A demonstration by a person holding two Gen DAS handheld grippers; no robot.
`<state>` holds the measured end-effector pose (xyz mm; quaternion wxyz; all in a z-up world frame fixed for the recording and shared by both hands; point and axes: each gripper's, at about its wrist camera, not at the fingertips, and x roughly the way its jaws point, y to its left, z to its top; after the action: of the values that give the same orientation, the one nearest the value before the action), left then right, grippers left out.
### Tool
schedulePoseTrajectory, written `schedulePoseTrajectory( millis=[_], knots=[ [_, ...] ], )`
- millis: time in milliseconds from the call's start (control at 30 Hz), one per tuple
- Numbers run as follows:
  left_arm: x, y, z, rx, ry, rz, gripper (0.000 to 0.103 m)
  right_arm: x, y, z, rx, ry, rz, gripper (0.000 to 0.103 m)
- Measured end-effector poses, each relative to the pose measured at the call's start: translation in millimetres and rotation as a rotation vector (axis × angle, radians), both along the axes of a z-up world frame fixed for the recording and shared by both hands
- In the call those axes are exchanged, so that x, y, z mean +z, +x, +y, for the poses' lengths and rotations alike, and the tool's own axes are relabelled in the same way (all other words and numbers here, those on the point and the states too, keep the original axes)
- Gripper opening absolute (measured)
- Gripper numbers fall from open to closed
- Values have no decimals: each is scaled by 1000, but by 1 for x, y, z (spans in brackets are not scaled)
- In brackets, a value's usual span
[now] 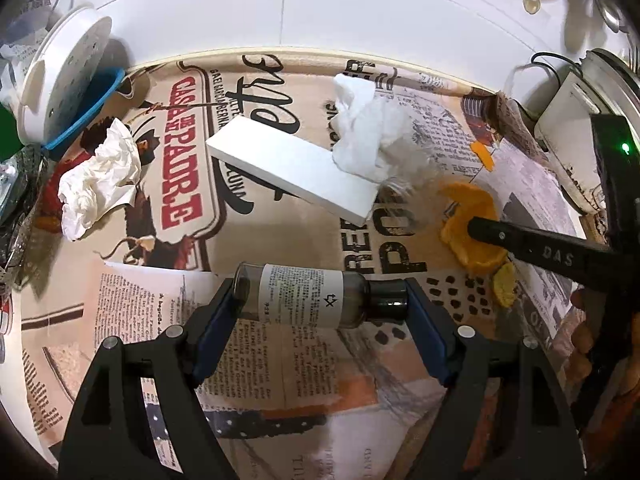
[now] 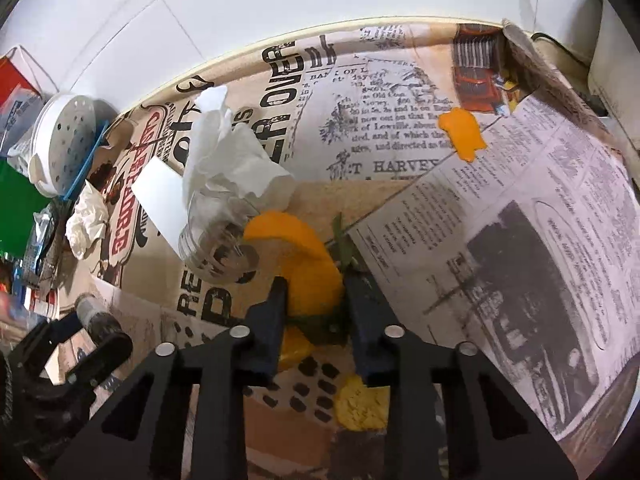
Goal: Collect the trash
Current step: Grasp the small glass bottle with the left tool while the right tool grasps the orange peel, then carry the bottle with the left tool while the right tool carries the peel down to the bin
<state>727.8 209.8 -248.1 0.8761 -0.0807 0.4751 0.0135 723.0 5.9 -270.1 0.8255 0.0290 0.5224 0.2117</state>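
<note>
My left gripper [image 1: 320,300] is shut on a small dark bottle [image 1: 308,300] with a white label and black cap, held end to end just above the printed tablecloth. My right gripper [image 2: 316,288] is shut on a large orange peel [image 2: 308,256] with a green leaf; it also shows in the left wrist view [image 1: 472,224]. More peel pieces lie near it [image 2: 362,404] and further back [image 2: 460,132]. A clear jar [image 2: 212,236] stuffed with white tissue [image 2: 232,160] lies on its side. A crumpled tissue [image 1: 100,176] and a white flat box [image 1: 292,168] lie on the cloth.
A white perforated lid [image 1: 60,80] leans on a blue tray [image 1: 84,120] at the far left, beside clutter. A white device with cables [image 1: 568,120] stands at the right edge. The white wall [image 1: 320,0] runs behind the table.
</note>
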Motion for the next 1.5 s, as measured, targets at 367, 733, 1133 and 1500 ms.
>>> schedulePoseTrajectory(
  millis=[367,733,1133,1500],
  knots=[
    [41,-37,-62,49,-3,-80,79,53,-48,-65,38,30,-114,21],
    [89,-114,-127,91,0,-180,79,108,-125,-118,118,83,-234,21],
    [100,-219,-116,18,-24,-229,79,118,-241,-120,20,124,-288,21],
    [78,-365,-70,-13,35,-193,79,90,-371,-73,-17,149,-249,21]
  ],
)
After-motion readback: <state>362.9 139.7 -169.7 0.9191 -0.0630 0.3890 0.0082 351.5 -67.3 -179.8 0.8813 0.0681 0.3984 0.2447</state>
